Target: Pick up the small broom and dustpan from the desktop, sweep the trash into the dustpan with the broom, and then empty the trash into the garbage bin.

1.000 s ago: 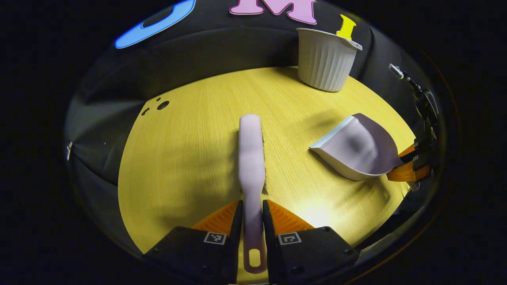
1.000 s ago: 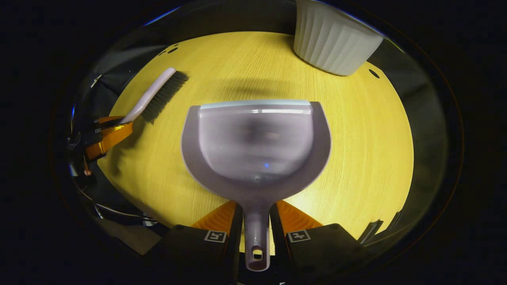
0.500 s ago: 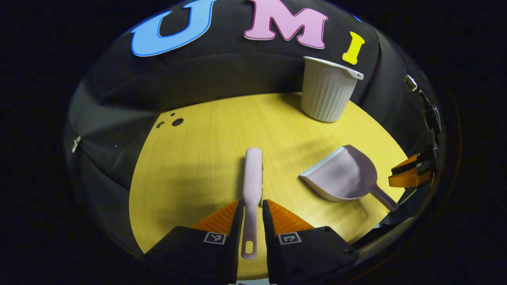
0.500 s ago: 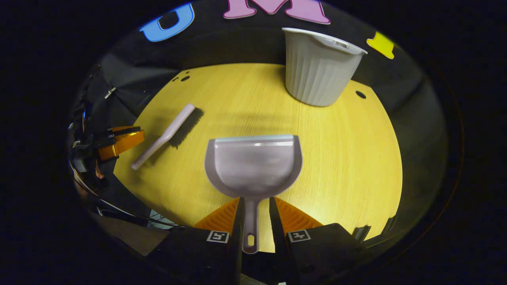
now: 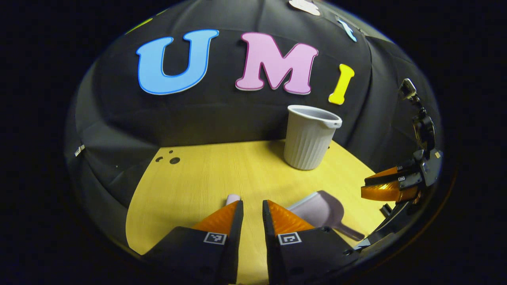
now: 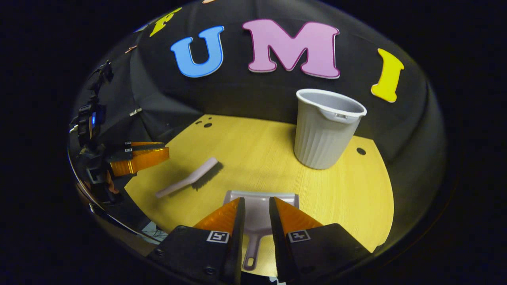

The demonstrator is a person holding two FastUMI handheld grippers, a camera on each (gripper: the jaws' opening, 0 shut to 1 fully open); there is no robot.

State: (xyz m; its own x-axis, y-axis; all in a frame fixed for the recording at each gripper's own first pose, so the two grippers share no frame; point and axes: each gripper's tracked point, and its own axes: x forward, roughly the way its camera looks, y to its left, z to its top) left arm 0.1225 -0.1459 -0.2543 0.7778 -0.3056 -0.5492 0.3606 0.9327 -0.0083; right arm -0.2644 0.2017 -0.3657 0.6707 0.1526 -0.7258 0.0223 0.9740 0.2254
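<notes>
1. Desk (image 6: 277,158): yellow wood-grain top with fine straight lines and small dark round holes near its far edge; matte, bare between the items.
2. Garbage bin (image 6: 323,130): pale grey plastic, tapered, vertically ribbed wall, smooth rolled rim with a small lip tab; upright at the far right of the desk, against the black cloth wall (image 6: 237,95).
3. Small broom (image 6: 188,180): slim pale lilac plastic handle, rounded ends, dark bristles along one side; lying flat on the desk, left of the dustpan and well apart from it. In the left gripper view its rounded tip (image 5: 232,198) peeks over one finger.
4. Dustpan (image 6: 257,209): smooth lilac plastic scoop with a straight pale front lip and a short handle ending in a slotted hole; flat on the desk, also seen at (image 5: 321,211).
5. Left tongs (image 5: 252,221): ribbed wedge fingers slightly apart, gripping nothing, above the desk.
6. Right tongs (image 6: 256,221): fingers slightly apart, empty, raised over the dustpan's handle.
</notes>
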